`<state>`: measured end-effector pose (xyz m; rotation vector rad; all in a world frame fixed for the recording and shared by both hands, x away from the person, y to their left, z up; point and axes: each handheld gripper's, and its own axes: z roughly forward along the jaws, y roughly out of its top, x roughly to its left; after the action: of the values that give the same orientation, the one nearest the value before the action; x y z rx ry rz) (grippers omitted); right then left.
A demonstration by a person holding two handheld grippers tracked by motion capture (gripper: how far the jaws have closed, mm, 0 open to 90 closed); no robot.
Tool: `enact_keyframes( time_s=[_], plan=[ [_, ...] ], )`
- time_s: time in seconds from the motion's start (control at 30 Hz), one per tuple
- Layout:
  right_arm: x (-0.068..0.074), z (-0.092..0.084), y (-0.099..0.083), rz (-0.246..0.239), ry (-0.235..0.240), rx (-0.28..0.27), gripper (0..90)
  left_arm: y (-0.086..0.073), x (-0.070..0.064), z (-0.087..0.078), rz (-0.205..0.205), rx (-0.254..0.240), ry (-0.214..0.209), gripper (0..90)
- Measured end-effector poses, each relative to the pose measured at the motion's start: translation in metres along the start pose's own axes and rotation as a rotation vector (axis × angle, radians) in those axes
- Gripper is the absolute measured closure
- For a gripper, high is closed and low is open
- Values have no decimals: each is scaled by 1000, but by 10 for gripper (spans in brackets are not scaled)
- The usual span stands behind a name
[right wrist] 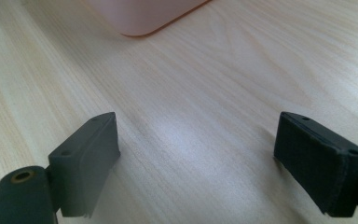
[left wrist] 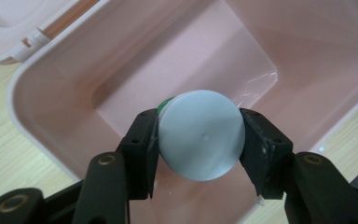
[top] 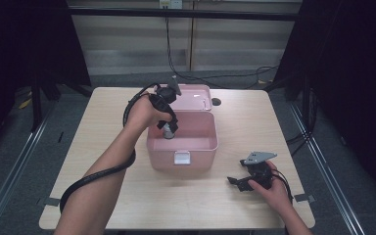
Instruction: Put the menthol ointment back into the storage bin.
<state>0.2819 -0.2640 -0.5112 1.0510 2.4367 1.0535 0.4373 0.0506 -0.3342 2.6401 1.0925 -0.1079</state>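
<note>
The left tool (left wrist: 199,135) is clamped on a small bottle (left wrist: 200,134) by its grey cap, one jaw on each side of the cap rim, with a sliver of green showing behind the cap. The bottle hangs inside the open pink box (top: 182,147), above its floor at the left side; whether the base touches the floor cannot be told. The box lid (top: 192,97) lies back behind it.

Orientation: in the left gripper view the cap faces the camera squarely, so the bottle's long axis runs along the tool's line of sight, cap up toward the hand and base down into the box.

Risks, as judged: the grip is on a smooth round cap only, so the bottle may slip or swivel. If let go while off the floor, it could tip and roll. The tool sits close to the left wall and may knock it.

The right tool (right wrist: 196,163) rests low over the desk (top: 254,122), jaws wide apart, empty, well clear of the box.
</note>
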Motion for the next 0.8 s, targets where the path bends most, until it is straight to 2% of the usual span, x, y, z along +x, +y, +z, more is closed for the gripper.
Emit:
enact_keyframes(
  time_s=[0.07, 0.13, 0.2, 0.33, 0.63, 0.8],
  plan=[
    [0, 0, 0, 0, 0, 0, 133, 1, 2, 4, -11, -2, -3, 501],
    [0, 0, 0, 1, 0, -2, 133, 2, 3, 9, -12, -1, 16, 501],
    [0, 0, 0, 0, 0, -2, 133, 2, 5, 13, -21, -3, 5, 501],
    [0, 0, 0, 1, -1, -2, 132, 2, 8, 22, -43, -8, 23, 501],
    [0, 0, 0, 0, -1, -2, 132, 0, 17, 32, -68, -34, 47, 501],
    [0, 0, 0, 0, -1, -2, 132, 0, 19, 38, -81, -32, 54, 501]
  ],
)
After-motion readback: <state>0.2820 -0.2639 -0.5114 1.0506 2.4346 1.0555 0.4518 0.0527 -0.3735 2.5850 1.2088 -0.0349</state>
